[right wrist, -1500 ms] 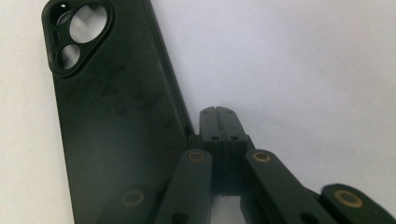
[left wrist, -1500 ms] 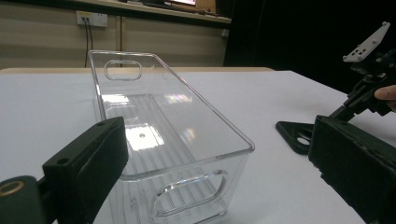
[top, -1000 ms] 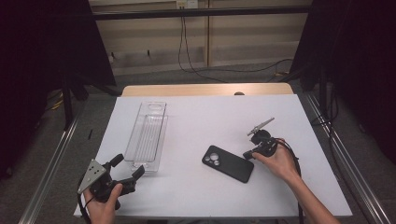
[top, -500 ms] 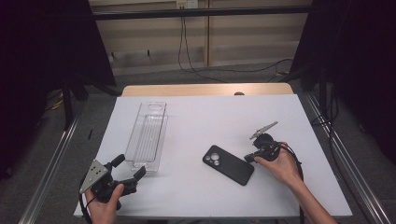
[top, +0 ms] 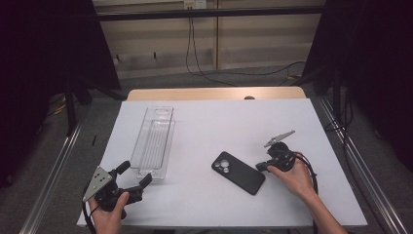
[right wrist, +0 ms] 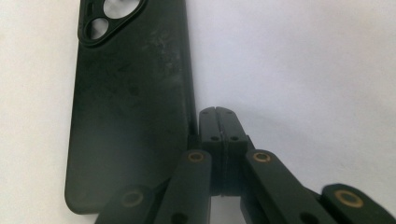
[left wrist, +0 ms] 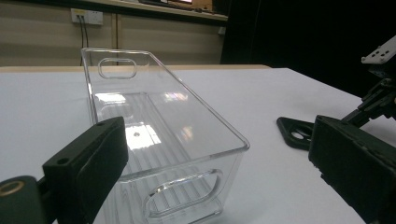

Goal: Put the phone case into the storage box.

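1. A white-topped table [top: 219,122] with a pale wooden edge at its far side carries everything.
2. A clear plastic bin [top: 155,141] stands on its left part.
3. A black phone case [top: 238,172] lies flat right of centre, well apart from the bin.

This looks like a lab recording station: a white-topped table [top: 302,122] set between black curtains [top: 48,58], metal floor rails [top: 48,180] alongside, loose black cables [top: 204,63] trailing to a wall socket [left wrist: 88,17] (no household furnishings nearby).
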`<act>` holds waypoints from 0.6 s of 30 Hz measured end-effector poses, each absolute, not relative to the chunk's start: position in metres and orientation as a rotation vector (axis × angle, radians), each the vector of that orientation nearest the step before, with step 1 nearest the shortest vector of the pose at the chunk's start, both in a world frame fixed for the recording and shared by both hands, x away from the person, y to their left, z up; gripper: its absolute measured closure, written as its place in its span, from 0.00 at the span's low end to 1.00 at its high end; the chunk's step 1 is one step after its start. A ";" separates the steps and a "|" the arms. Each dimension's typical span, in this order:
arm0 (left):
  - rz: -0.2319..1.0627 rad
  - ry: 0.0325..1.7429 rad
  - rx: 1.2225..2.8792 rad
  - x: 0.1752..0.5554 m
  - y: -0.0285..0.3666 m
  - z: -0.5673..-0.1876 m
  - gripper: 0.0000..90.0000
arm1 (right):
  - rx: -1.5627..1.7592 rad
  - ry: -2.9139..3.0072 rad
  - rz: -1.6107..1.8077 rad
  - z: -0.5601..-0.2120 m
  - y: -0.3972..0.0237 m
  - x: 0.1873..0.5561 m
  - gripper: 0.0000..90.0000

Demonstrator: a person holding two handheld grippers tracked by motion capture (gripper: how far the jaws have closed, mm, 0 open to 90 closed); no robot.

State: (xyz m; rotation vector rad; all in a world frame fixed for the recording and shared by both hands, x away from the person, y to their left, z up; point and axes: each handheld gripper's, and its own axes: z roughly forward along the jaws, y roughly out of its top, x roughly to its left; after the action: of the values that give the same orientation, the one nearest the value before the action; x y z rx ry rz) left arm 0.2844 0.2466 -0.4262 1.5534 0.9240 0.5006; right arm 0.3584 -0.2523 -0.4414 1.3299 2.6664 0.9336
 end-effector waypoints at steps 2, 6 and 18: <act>0.500 0.922 1.553 0.285 0.247 -0.426 0.05 | 1.324 2.661 0.952 -0.442 -0.254 0.358 1.00; 0.500 0.921 1.556 0.284 0.247 -0.426 0.05 | 1.336 2.622 0.965 -0.440 -0.257 0.358 0.98; 0.493 0.922 1.546 0.284 0.249 -0.425 0.05 | 1.290 2.456 1.171 -0.427 -0.268 0.349 0.53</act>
State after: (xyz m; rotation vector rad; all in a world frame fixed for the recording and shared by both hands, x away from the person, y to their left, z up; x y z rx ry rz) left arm 0.2844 0.2487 -0.4253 1.5455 0.9219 0.4932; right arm 0.3485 -0.2681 -0.4272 1.2901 2.4565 1.1706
